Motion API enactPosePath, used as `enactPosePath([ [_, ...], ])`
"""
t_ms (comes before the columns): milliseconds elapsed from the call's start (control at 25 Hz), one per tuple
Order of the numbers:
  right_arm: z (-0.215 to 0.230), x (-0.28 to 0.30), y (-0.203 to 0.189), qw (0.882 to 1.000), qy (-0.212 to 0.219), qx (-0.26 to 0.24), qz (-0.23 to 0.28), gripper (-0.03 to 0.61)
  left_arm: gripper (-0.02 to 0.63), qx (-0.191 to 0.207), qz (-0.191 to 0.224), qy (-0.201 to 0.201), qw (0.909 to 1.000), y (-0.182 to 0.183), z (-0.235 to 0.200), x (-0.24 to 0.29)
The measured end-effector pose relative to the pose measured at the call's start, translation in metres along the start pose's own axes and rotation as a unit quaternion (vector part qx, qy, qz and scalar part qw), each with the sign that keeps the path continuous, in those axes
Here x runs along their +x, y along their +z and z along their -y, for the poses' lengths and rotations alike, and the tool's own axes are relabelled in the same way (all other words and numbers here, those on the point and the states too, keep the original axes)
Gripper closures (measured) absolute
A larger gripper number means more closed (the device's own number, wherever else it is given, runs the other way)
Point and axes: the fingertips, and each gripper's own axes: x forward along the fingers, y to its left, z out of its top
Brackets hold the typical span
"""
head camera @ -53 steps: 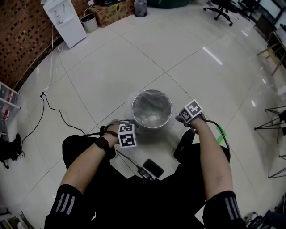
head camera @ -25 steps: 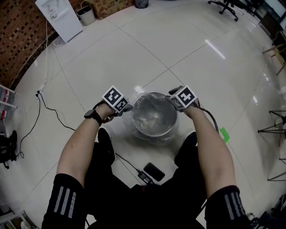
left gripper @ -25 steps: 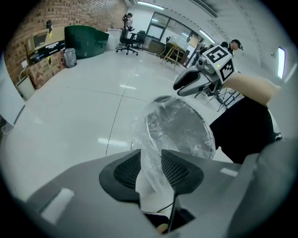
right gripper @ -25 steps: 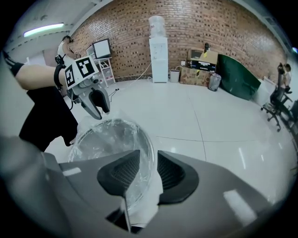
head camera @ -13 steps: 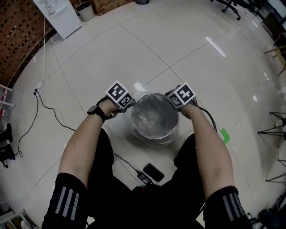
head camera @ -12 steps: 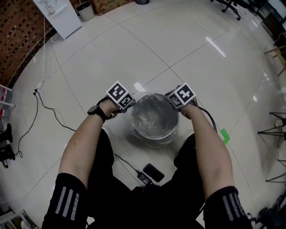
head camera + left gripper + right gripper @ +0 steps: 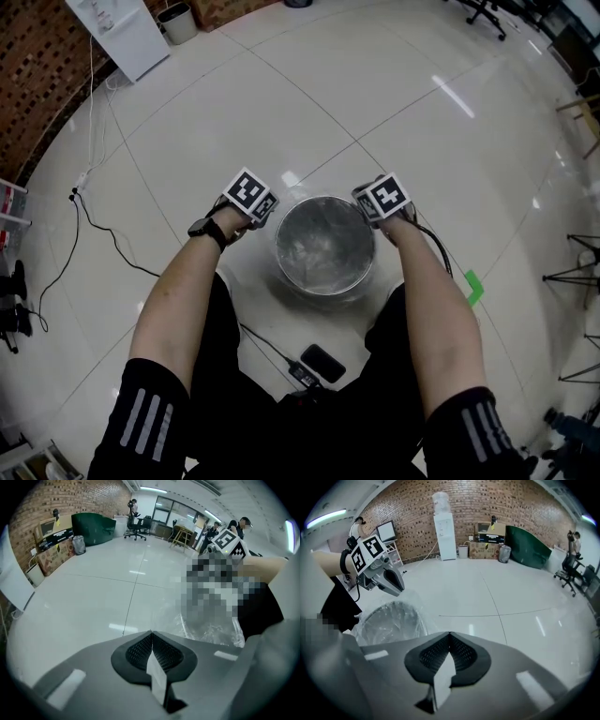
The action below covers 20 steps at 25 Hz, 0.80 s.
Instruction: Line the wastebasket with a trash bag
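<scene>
The pale tiled floor (image 7: 169,131) spreads all round you, and the round wastebasket (image 7: 278,248) stands on it just ahead of your knees. The clear trash bag (image 7: 323,251) lies inside it and spills over the rim. Your bare forearms reach forward and down, one on each side. Your left claw (image 7: 151,639) sits at the left rim and your right claw (image 7: 449,639) at the right rim, both closed tight with no film visibly pinched

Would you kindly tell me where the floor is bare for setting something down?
Bare: the white tiled floor beyond the round silver wastebasket, up to the white water dispenser, and the stretch past the green tape strip on the right. Crowded: the near side, with the person's legs, a small black device and its cable.
</scene>
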Motion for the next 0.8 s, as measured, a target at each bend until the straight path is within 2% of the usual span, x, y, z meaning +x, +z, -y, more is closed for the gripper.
enactPosePath([
  [160,0.01,0.017,-0.016,1.0,-0.012,0.007,-0.021,0.572,0.618,0.007,-0.02,0.007,0.9997,-0.01,-0.004,0.024],
  [440,0.02,0.032,-0.028,0.999,-0.018,0.019,-0.036,0.572,0.614,0.009,-0.046,-0.012,0.9988,-0.019,0.003,0.056],
  [560,0.021,0.028,-0.033,0.999,-0.024,0.018,-0.046,0.572,0.583,-0.001,-0.054,-0.016,0.9984,-0.023,0.005,0.061],
  [640,0.022,0.027,-0.032,0.999,-0.023,0.016,-0.044,0.567,0.555,0.007,-0.049,-0.012,0.9987,-0.021,0.002,0.06],
  [720,0.023,0.019,-0.025,0.999,-0.029,0.01,-0.039,0.501,0.522,0.013,-0.039,0.0,0.9992,-0.017,-0.005,0.052],
  [800,0.023,0.005,-0.017,0.999,-0.038,0.002,-0.033,0.469,0.499,0.015,-0.03,0.019,0.9993,-0.013,-0.012,0.038],
])
